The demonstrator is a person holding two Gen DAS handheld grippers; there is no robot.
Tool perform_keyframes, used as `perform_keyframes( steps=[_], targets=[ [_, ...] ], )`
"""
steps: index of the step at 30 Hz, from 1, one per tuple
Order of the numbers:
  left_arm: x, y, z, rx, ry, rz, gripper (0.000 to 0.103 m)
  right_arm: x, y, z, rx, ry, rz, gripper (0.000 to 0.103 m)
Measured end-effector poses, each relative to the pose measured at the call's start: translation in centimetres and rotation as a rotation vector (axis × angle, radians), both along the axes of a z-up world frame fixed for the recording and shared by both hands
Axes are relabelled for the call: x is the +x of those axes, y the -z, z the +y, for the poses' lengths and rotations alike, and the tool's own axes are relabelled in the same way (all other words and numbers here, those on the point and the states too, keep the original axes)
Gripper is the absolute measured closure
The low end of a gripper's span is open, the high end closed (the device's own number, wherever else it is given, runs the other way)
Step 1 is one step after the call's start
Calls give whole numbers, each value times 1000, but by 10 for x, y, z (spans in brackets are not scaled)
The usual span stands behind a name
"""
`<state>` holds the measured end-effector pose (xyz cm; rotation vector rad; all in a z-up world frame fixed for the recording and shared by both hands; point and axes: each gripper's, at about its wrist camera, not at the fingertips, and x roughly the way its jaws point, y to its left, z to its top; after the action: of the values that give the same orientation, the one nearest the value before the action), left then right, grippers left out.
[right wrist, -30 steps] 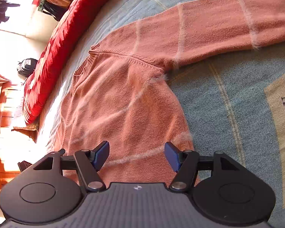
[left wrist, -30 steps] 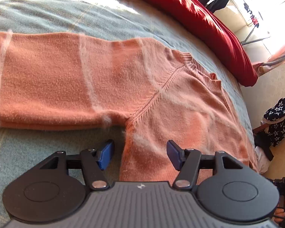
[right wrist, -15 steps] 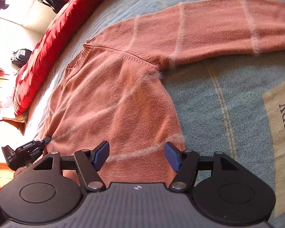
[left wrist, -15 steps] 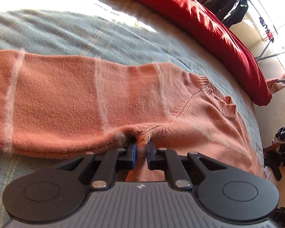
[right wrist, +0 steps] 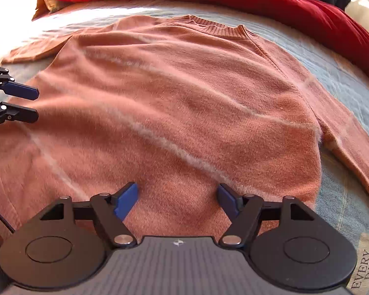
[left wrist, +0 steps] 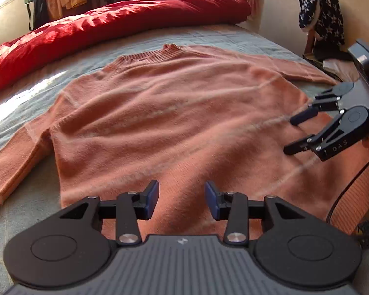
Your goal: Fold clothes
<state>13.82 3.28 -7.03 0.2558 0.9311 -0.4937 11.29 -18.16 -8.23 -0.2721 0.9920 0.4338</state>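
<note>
A salmon-pink sweater [left wrist: 174, 113] with thin pale stripes is lying flat on a grey-blue bedspread [left wrist: 17, 132], filling the centre of both wrist views. Its ribbed collar [left wrist: 150, 55] is sitting toward the top of the frame, its body is spreading down to the lower edge, and one sleeve [left wrist: 14, 157] is running off at lower left in the left wrist view.

The left gripper [left wrist: 181, 199] is hovering at the bottom centre of its own view, over the lower body of the sweater. Its jaws have just been opening; the blue pads are standing apart with only flat knit showing between them, nothing pinched. In the right wrist view the same gripper [right wrist: 34, 104] is showing at the left edge, fingers parted, over the garment's side.

The right gripper [right wrist: 177, 198] is hovering at the bottom centre of its view, jaws wide and having just been opening further, gripping nothing. In the left wrist view it [left wrist: 291, 135] is appearing at the right edge, above the sweater.

A red duvet [left wrist: 105, 24] is lying along the top of the frame, beyond the collar. A dark star-patterned garment [left wrist: 319, 22] is hanging at upper right.
</note>
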Motion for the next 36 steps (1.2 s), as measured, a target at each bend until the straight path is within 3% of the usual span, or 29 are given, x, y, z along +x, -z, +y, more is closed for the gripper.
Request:
perform_keyframes(
  steps=[2,7,10,15,18,20,21,25,29,32,36],
  targets=[
    [-31,10,3,43,15,3,61,-19,0,-13,-7,15,34,17],
    [-68,7,26,8,-55,212,55,-59,-3,-46,-52,48,155,10],
    [-61,-8,26,-2,-33,205,55,-59,-10,-38,-83,44,185,11],
    [-26,-12,17,-10,-40,8,54,-33,-33,17,51,-86,-2,11],
    [-21,7,15,23,-49,14,54,-11,-20,53,83,-157,-39,11],
    [-34,13,15,42,-39,7,50,-12,-1,61,49,-183,28,11],
    [-42,14,18,31,-55,32,44,-16,7,62,34,-193,51,3],
    [-73,13,32,-4,-116,136,39,-52,15,36,26,-149,52,0],
    [-57,-4,37,-53,-150,167,40,-55,12,28,18,-123,107,0],
    [-25,-23,38,-68,-141,6,39,-43,-1,36,32,-117,125,0],
    [38,-17,43,-66,-163,-109,37,-13,-20,45,32,-116,-62,0]
  ],
)
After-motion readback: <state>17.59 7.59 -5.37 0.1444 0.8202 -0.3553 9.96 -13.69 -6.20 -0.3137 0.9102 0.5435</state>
